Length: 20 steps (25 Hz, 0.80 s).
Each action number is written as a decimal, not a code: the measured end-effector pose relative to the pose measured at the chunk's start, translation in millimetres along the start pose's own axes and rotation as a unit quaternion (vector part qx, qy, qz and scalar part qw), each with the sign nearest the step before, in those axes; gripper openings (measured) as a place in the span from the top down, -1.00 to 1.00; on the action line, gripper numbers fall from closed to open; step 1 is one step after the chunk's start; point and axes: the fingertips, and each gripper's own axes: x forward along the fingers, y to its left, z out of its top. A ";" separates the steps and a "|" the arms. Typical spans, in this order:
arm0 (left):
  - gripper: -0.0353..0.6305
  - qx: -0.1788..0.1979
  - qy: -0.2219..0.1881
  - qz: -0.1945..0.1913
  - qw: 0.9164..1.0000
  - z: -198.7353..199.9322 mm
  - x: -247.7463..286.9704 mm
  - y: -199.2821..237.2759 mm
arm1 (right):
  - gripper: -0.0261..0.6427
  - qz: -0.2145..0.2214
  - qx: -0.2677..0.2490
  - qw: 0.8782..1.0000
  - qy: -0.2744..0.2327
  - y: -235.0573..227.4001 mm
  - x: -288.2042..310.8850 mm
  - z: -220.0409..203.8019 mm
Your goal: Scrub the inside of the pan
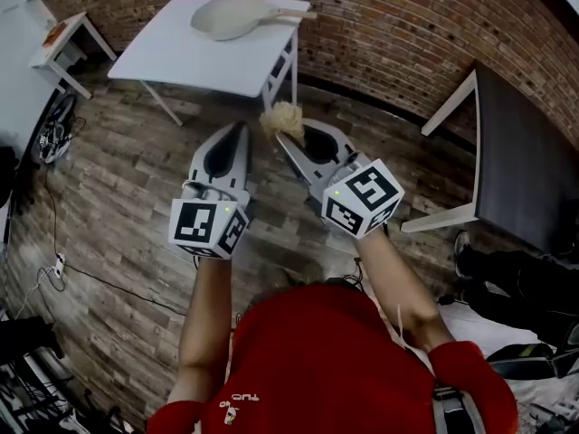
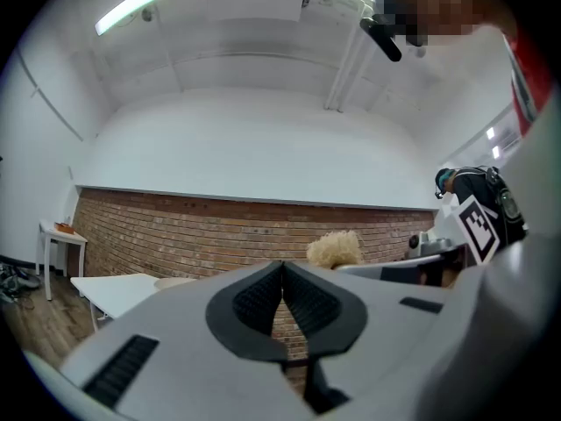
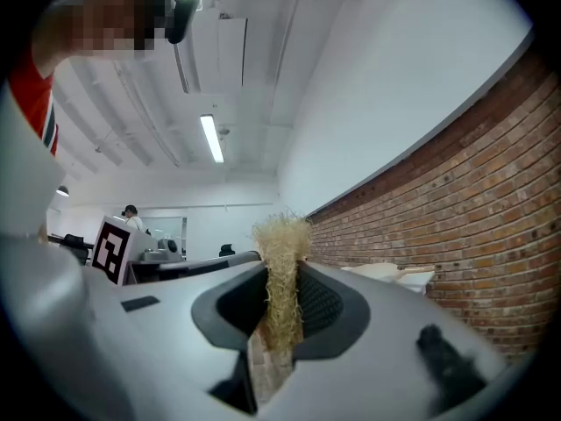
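Observation:
A pale cream pan [image 1: 233, 14] with a wooden handle lies on the white table [image 1: 181, 52] at the far side of the room. In the right gripper view the pan [image 3: 394, 274] shows small beside the brick wall. My right gripper [image 1: 280, 134] is shut on a straw-coloured scrubbing pad [image 1: 282, 118], whose tuft [image 3: 282, 274] sticks up between the jaws. My left gripper [image 1: 241, 127] is shut with nothing in it, its jaws meeting in the left gripper view [image 2: 282, 274]. Both grippers are held in the air, well short of the table.
A brick wall [image 1: 380, 34] runs behind the table. A dark table [image 1: 525, 152] with white legs stands at the right. A small white side table [image 1: 63, 39] is at the far left. Cables [image 1: 54, 269] lie on the wooden floor at the left.

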 end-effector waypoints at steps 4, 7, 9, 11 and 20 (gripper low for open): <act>0.85 0.000 0.001 0.004 1.000 -0.2 4.9 0.2 | 0.67 -0.001 0.002 1.000 0.002 -6.9 0.1 1.8; 0.85 0.002 0.003 0.009 1.000 -1.7 10.2 -2.0 | 0.67 0.000 0.002 1.000 0.003 -14.7 -2.9 3.1; 0.85 0.004 0.003 0.015 1.000 -1.9 14.9 -3.1 | 0.67 0.002 0.004 1.000 0.003 -21.2 -5.7 4.6; 0.85 0.006 0.002 0.022 1.000 -1.1 19.1 -3.4 | 0.67 0.006 0.006 1.000 0.002 -27.3 -8.7 5.4; 0.85 0.020 0.001 0.048 0.999 -0.6 38.3 -2.1 | 0.67 0.020 0.021 1.000 0.001 -58.9 -12.2 4.6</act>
